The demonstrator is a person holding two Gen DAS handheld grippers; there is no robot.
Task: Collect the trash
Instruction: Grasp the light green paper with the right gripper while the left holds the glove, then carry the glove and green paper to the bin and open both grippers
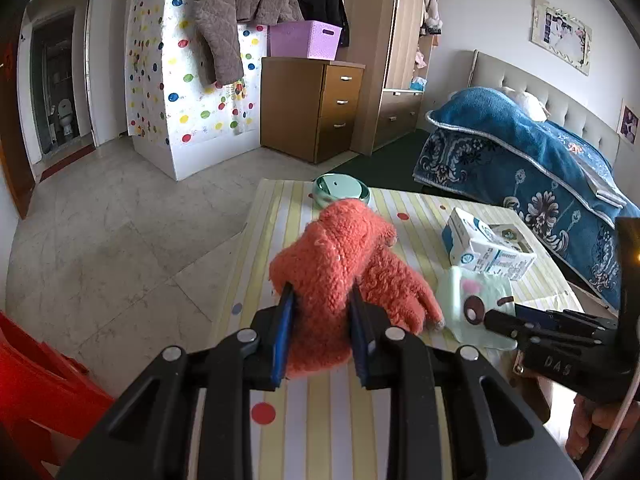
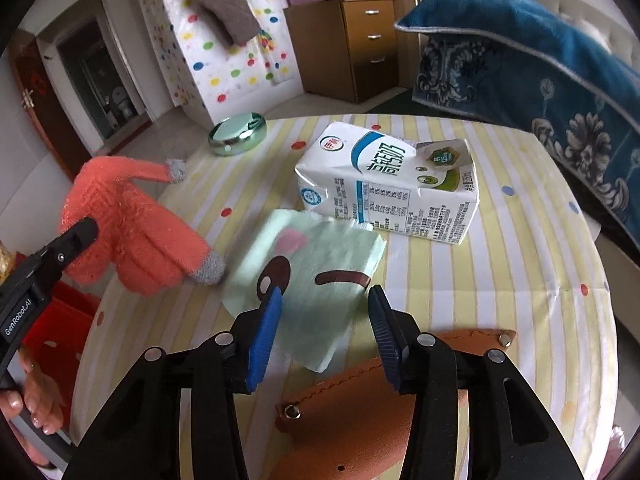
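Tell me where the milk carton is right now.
The milk carton lies on its side on the striped table, just beyond the green wrapper, right of the round tin.

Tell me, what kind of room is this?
Most likely a bedroom: there's a bed with a blue blanket, coats hanging up, and a wooden drawer cabinet.

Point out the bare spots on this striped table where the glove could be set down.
Bare cloth lies right of the milk carton toward the table edge, and between the round tin and carton. The middle is crowded: glove, green wrapper and carton sit close, with a brown leather case at the near edge.
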